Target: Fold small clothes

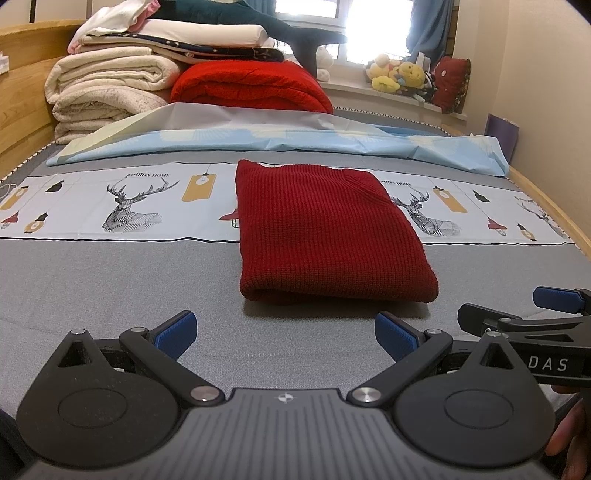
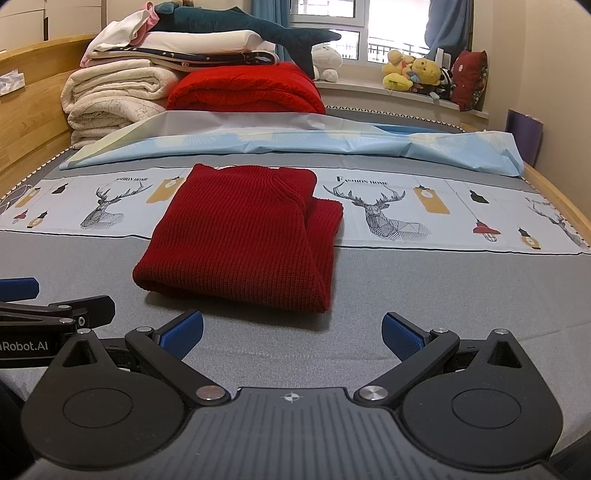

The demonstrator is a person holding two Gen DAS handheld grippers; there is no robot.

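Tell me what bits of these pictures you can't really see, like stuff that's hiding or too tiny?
- Red sweater: folded, so its sleeves and inner layers are hidden in both views.
- Toys on the windowsill: too small and jumbled to count.
- Window: glare washes out the outside in the left wrist view.
- Right gripper: cut off by the left view's right edge.
- Cream blankets: the bedsheet hides the bottom of the stack.

I am in a home bedroom. A wooden-framed bed [image 1: 22, 110] carries stacked folded blankets [image 1: 107, 92]. Plush toys [image 2: 413, 74] line the windowsill beneath blue curtains [image 2: 448, 26].
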